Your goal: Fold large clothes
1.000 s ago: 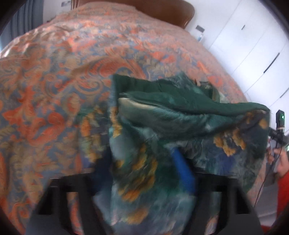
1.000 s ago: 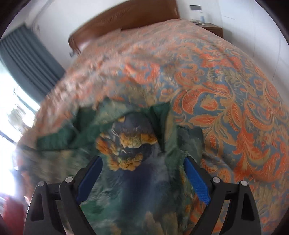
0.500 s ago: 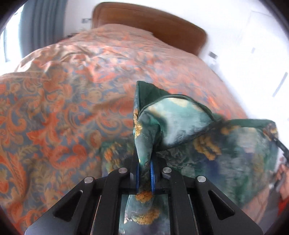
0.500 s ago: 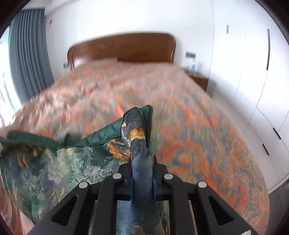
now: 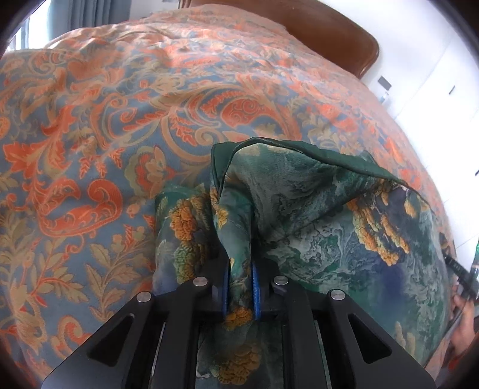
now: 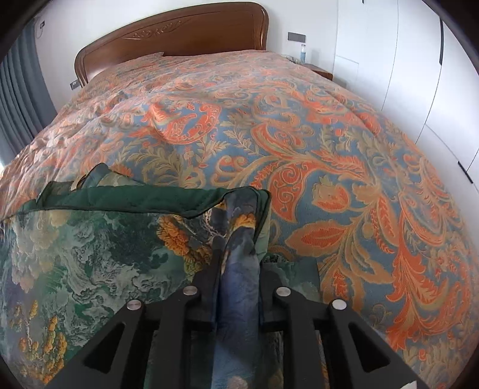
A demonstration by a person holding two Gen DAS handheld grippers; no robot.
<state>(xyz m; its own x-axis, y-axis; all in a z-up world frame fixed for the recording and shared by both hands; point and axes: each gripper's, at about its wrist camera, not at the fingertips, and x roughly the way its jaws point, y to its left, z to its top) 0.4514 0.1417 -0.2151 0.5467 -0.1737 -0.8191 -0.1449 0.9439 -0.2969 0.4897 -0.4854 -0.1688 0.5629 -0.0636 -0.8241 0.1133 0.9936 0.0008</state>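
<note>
L gripper (image 5: 240,287): angled down, jaws clamped tight on a bunched fold. R gripper (image 6: 238,281): angled down too, fold pinched between jaws, easing open slightly.

Paisley-covered bed (image 6: 299,134), carved wooden headboard (image 6: 179,33), white wardrobe doors (image 6: 419,59), grey curtains (image 6: 18,89)

A bed (image 6: 299,125) with orange paisley cover bears the green garment (image 6: 89,254).

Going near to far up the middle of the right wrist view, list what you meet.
right gripper shut on a bunched corner of the green patterned garment → the garment's dark green hem → orange and blue bedspread → wooden headboard → white wall.
</note>
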